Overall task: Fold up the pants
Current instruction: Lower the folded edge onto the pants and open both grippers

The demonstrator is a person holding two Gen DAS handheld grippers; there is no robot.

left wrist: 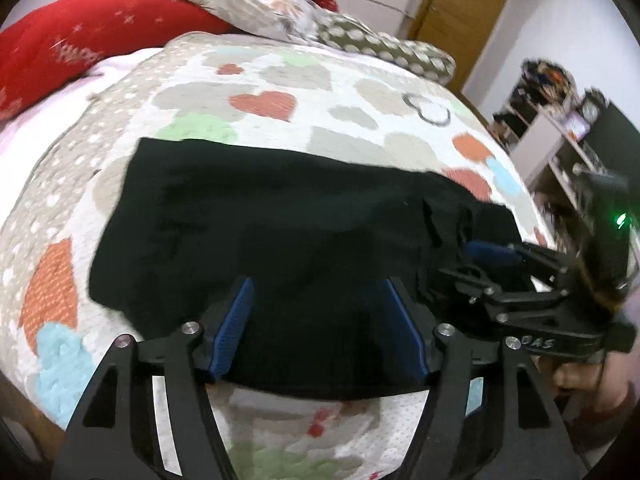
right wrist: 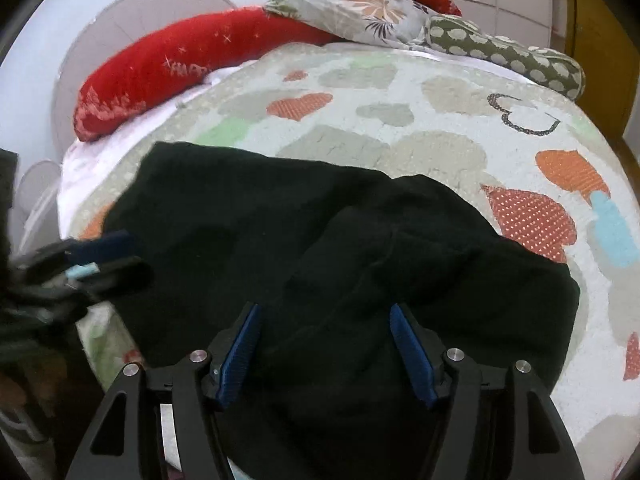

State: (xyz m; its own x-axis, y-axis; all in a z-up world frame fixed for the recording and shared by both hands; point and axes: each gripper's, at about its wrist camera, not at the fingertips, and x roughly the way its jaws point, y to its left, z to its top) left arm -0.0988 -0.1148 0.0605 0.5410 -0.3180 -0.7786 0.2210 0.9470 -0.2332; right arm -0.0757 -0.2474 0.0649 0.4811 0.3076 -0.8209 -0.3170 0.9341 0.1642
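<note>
Black pants (left wrist: 260, 216) lie folded in a wide block on the heart-patterned bedspread (left wrist: 260, 92). They also show in the right wrist view (right wrist: 280, 220), with a bunched ridge near the middle. My left gripper (left wrist: 320, 292) is open, its blue pads over the pants' near edge. My right gripper (right wrist: 326, 320) is open above the pants' near part. The right gripper also shows in the left wrist view (left wrist: 480, 260) at the pants' right end. The left gripper shows blurred in the right wrist view (right wrist: 108, 256) at the pants' left edge.
Red pillows (right wrist: 160, 64), a floral pillow (right wrist: 360, 12) and a dotted bolster (right wrist: 512, 56) lie at the bed's far end. A wooden door (left wrist: 460, 4) and shelves (left wrist: 560, 120) stand to the right. The person's face (left wrist: 576, 380) is low at the right.
</note>
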